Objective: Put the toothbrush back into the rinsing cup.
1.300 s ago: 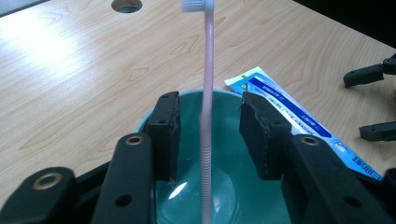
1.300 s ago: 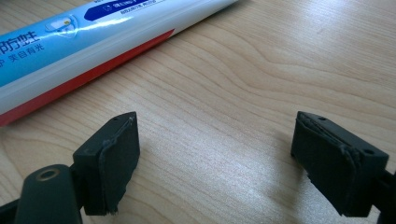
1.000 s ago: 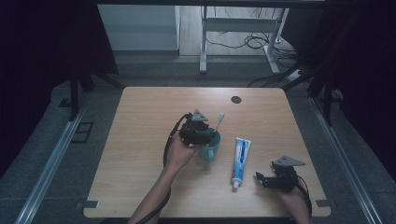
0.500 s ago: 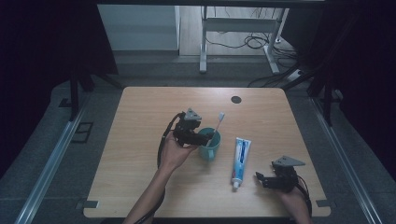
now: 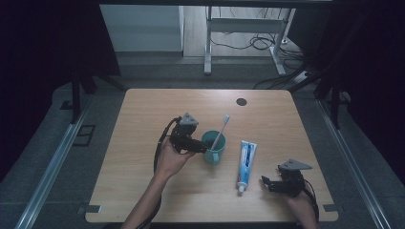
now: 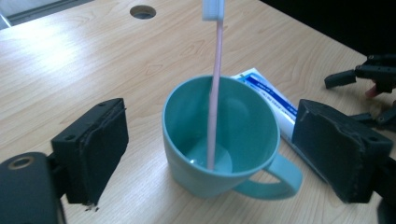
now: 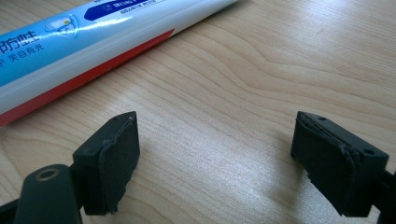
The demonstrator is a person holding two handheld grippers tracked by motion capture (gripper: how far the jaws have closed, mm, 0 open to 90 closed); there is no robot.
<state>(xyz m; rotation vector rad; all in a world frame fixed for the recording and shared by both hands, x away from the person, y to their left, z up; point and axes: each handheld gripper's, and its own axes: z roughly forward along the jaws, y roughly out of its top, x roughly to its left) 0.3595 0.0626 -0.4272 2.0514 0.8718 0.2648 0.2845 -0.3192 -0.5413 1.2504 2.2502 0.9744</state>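
Observation:
A teal mug (image 5: 213, 148) stands upright at the middle of the wooden table (image 5: 143, 119), with a pink toothbrush (image 5: 220, 129) leaning in it, white head up. My left gripper (image 5: 202, 148) sits just left of it. In the left gripper view its jaws have just been opening; the mug (image 6: 233, 140) and toothbrush (image 6: 215, 93) stand between the pads (image 6: 100, 149), which are clear of its wall. A white and blue toothpaste tube (image 5: 246, 160) lies flat right of the mug. My right gripper (image 5: 267, 183) rests open near the tube's cap end, with bare wood between its jaws (image 7: 224, 154).
A round cable hole (image 5: 241, 101) sits near the table's far edge. Beyond the table are metal desk legs (image 5: 207, 43) and cables on the floor. The right gripper (image 6: 369, 77) shows at the right of the left gripper view, past the toothpaste tube (image 6: 271, 98).
The left gripper has drawn back to the left from over the mug and its jaws have spread apart. The mug, toothbrush, tube and right gripper have stayed put.

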